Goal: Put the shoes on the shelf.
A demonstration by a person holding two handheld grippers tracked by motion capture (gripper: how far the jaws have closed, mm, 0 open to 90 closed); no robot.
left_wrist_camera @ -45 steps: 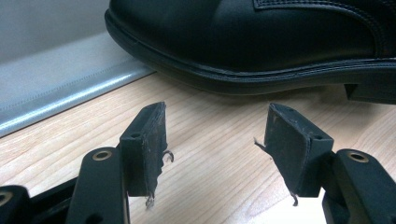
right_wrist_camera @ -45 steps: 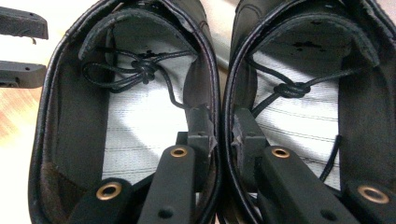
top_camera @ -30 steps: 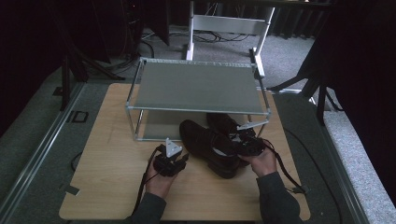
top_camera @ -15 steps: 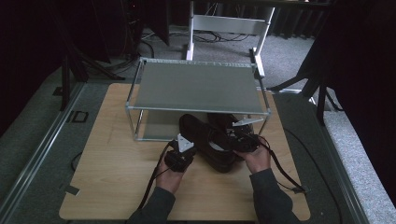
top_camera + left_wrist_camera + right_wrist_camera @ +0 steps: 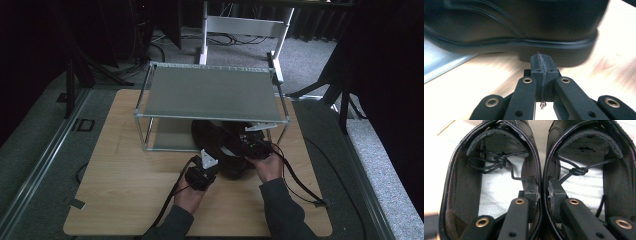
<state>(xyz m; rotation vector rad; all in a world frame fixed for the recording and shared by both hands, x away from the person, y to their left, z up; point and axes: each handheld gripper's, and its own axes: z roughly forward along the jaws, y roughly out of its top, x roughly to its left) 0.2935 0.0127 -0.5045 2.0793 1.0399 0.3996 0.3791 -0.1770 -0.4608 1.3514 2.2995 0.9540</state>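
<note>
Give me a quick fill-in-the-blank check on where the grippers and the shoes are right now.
1. The right gripper pinches the inner walls of the two black shoes ____.
2. The left gripper, jaws ____, points at a shoe's sole.
3. The shoes sit on the wooden table, partly under the metal ____.

Missing words: together; shut; shelf
</note>
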